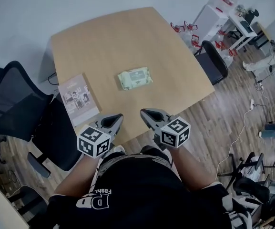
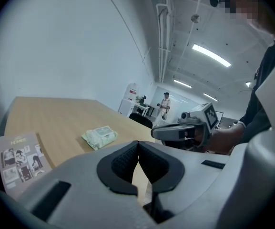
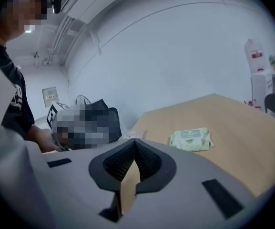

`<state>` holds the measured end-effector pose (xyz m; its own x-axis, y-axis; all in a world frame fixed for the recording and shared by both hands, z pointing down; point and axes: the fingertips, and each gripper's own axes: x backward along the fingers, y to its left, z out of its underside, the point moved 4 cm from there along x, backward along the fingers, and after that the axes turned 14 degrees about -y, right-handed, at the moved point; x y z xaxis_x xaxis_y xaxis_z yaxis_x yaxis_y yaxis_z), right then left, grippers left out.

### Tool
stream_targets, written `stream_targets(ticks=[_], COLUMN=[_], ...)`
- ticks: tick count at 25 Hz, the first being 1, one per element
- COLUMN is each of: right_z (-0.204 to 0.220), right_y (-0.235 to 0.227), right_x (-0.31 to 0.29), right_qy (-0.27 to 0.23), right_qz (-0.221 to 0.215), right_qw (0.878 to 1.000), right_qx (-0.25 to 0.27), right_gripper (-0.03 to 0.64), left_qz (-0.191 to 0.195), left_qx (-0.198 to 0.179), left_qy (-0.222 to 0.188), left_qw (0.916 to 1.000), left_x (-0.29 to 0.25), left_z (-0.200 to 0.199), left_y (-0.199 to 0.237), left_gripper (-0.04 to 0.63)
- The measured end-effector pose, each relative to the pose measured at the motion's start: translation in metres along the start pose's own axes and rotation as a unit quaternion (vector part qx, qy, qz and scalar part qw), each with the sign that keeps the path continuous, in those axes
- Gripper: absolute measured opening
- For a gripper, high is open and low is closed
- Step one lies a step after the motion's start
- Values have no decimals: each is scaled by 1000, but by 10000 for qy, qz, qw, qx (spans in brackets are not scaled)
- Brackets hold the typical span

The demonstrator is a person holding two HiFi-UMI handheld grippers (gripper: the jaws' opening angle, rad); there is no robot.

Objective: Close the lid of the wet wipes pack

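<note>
The pale green wet wipes pack (image 1: 135,78) lies flat near the middle of the wooden table (image 1: 104,37), and its lid looks flat against the top. It also shows in the left gripper view (image 2: 100,137) and the right gripper view (image 3: 191,139). My left gripper (image 1: 118,118) hovers at the table's near edge, well short of the pack, shut with nothing between its pads (image 2: 127,159). Beside it, my right gripper (image 1: 143,112) is also shut and empty, its pads (image 3: 144,159) meeting at the tips. Both point toward the pack.
A booklet (image 1: 78,99) lies on the table's left near corner. Black office chairs (image 1: 13,109) stand to the left, and another chair (image 1: 214,61) stands at the table's right edge. Cables and other furniture lie on the floor to the right.
</note>
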<state>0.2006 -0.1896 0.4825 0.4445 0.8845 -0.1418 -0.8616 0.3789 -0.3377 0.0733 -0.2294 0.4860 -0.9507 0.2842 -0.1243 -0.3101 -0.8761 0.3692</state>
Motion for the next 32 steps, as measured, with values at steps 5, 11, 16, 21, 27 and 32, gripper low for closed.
stream_targets(ticks=[5, 11, 16, 21, 27, 32], right_z=[0, 12, 31, 46, 59, 55], right_y=[22, 42, 67, 93, 106, 121], right_x=[35, 90, 135, 166, 181, 183], right_qy=[-202, -224, -250, -323, -437, -554], right_qz=[-73, -21, -30, -44, -3, 97], right_qw=[9992, 9991, 9993, 9994, 9990, 9984], right_qx=[-337, -349, -286, 93, -14, 10], right_gripper=[5, 5, 5, 5, 5, 5], left_qz=[140, 185, 296, 276, 108, 225], left_qx=[-46, -74, -65, -154, -216, -296], left_qy=[-91, 45, 103, 46, 156, 16], left_qw=[9999, 9998, 9995, 9995, 9996, 9993], left_x=[-6, -2, 4, 26, 58, 68], left_z=[-1, 13, 30, 42, 59, 44], left_y=[-26, -72, -123, -164, -177, -175], left_gripper=[18, 18, 18, 18, 18, 18])
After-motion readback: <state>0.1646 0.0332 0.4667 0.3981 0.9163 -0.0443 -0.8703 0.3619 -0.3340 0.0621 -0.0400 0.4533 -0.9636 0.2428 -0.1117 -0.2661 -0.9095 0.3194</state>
